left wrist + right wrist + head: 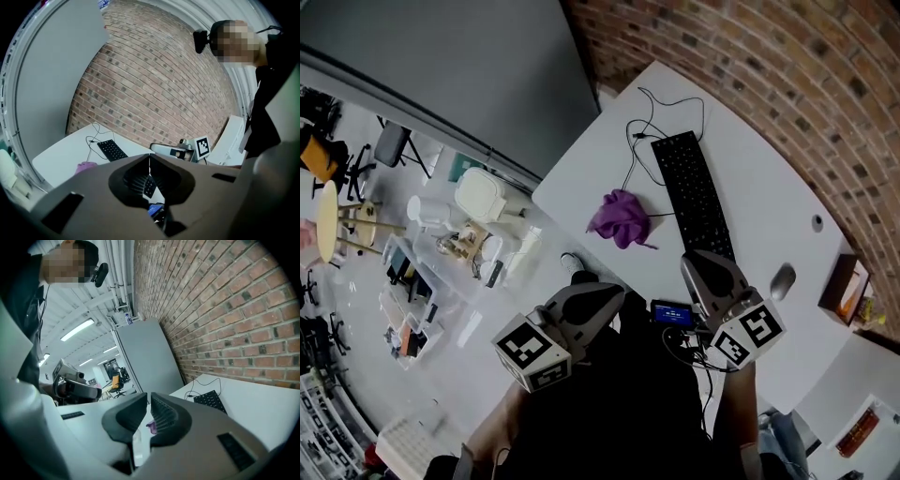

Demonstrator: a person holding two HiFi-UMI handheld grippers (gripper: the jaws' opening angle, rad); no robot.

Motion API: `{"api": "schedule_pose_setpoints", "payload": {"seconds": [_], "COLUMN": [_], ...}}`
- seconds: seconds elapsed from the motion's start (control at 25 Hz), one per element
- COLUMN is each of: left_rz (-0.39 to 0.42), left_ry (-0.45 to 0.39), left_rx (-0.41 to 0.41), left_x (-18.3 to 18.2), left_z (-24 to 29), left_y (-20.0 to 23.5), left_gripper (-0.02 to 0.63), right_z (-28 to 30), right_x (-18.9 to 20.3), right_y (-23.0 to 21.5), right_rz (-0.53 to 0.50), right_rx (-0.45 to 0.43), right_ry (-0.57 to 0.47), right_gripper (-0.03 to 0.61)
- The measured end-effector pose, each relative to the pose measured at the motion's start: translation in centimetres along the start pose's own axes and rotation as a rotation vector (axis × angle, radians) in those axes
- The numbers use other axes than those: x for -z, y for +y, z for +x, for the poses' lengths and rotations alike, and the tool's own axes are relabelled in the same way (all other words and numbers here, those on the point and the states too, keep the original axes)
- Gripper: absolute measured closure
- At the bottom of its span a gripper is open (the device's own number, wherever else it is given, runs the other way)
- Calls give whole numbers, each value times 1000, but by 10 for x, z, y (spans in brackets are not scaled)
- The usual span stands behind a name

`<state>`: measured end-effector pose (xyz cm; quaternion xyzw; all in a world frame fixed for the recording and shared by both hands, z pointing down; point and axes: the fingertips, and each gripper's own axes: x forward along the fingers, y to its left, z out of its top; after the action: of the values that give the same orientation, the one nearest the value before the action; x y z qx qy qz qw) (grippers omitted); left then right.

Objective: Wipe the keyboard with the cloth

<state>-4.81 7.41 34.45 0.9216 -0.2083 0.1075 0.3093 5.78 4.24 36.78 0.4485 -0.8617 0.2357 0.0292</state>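
The black keyboard (689, 192) lies lengthwise on the white table (769, 187), its cable curling off the far end. A crumpled purple cloth (621, 217) rests on the table to the keyboard's left, with nothing touching it. Both grippers hover at the near table edge, short of both things. My left gripper (612, 293) is shut and empty, nearest the cloth. My right gripper (700, 260) is shut and empty, just short of the keyboard's near end. In the left gripper view the keyboard (111, 150) and cloth (86, 165) lie beyond the closed jaws; the right gripper view shows the keyboard (211, 401) and a bit of cloth (152, 427).
A grey mouse (782, 279) sits right of the keyboard's near end, and a brown box (847, 286) stands at the table's right edge. A small device with a blue screen (672, 313) hangs between the grippers. A brick wall (769, 56) backs the table; clutter covers the floor at left.
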Motion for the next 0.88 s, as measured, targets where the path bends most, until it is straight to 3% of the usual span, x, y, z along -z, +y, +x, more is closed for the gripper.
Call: {"api": "schedule_pose_setpoints", "payload": {"seconds": [0.24,0.88], "left_rz": [41,41], "left_ry": [-23,-50], "left_rx": [15,31], "left_x": [-6,-17], "left_z": [-17,-53], "left_y": [11,38], "left_gripper": [598,598], "right_z": [17,63], "right_x": [-2,26], "right_y": [5,16], "right_rz": [-28,-8], "right_rx": [22,39], "right_ry": [1,80], "right_gripper": [557,555]}}
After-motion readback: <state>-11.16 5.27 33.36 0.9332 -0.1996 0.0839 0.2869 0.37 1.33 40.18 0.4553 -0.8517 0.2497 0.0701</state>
